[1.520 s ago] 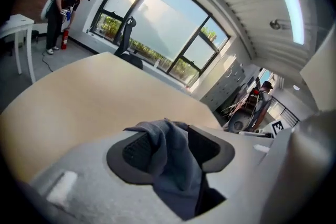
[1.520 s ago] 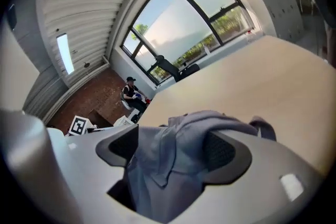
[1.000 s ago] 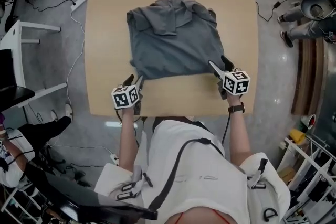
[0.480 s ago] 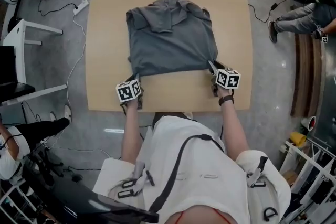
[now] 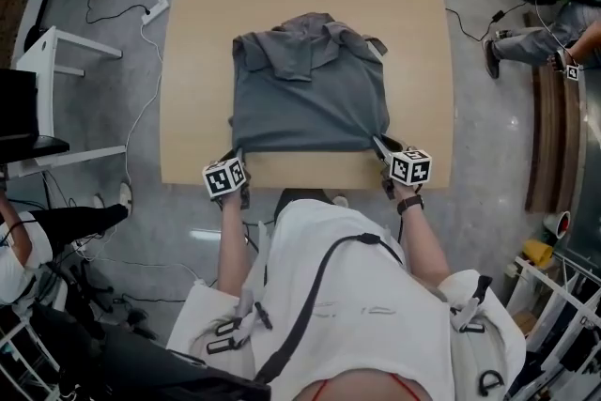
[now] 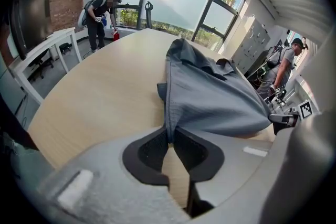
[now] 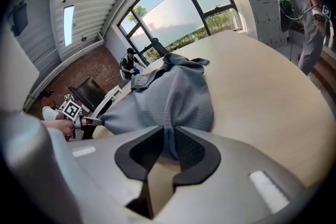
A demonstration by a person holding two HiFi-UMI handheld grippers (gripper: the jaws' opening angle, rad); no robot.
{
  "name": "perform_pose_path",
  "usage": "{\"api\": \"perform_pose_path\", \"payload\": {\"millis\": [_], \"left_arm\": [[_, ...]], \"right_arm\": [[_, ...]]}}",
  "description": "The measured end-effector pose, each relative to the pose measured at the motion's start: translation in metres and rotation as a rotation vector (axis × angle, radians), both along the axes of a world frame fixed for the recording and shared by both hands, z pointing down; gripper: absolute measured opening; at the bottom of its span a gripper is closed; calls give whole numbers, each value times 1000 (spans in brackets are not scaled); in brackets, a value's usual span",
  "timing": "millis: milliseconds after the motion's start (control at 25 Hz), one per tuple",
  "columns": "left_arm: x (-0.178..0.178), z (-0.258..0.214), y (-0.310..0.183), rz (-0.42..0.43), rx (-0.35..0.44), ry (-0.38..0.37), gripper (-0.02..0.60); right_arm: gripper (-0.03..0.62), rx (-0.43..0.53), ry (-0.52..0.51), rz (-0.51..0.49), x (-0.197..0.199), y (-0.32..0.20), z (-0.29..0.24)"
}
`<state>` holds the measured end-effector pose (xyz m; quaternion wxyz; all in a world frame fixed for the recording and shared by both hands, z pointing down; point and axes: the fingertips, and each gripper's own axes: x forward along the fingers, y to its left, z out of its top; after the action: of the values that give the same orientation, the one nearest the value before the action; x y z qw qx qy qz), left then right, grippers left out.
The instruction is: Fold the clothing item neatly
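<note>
Counter [image 5: 394,5] of pale wood, seen from above. At its near edge the left tongs [image 5: 235,157] and the right tongs [image 5: 378,144] each grip one near corner of a grey shirt [image 5: 310,99]. The jaws of the left tongs have just been closing and now pinch the hem [image 5: 305,148] at the shirt's near left corner, with a thin fold of cloth pressed between the black pads [image 6: 149,152]. The jaws of the right tongs have likewise just been closing and press on the near right corner, where a thicker wad of cloth sits between them. Between the two grips the hem runs straight, parallel to the counter's near edge and just inside it. The shirt covers the middle of the counter, rumpled around the collar [image 5: 310,33], which points to the far edge. Beyond the left edge, on the floor [image 5: 488,108], stand a white desk [image 5: 56,52] and a power strip [image 5: 155,9].
</note>
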<state>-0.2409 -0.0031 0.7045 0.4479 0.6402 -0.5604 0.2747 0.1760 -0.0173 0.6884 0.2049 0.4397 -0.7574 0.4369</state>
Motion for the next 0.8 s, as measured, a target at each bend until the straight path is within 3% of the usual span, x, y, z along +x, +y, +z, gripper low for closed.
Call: {"api": "perform_pose_path", "payload": {"millis": [200, 400, 480, 680, 800], "left_arm": [[-3, 17, 43, -13, -32, -22, 41], [6, 28, 84, 3, -33, -40, 55], [5, 23, 89, -7, -17, -39, 66], [-16, -3, 109, -75, 48, -197, 94], [-13, -41, 131, -113, 118, -249, 89]], "right_arm": [[66, -12, 11, -37, -8, 60, 9], [67, -38, -16, 43, -7, 102, 11], [79, 10, 1, 47, -5, 96, 6], [81, 140, 73, 70, 17, 102, -14], [58, 196, 51, 63, 17, 122, -35]]}}
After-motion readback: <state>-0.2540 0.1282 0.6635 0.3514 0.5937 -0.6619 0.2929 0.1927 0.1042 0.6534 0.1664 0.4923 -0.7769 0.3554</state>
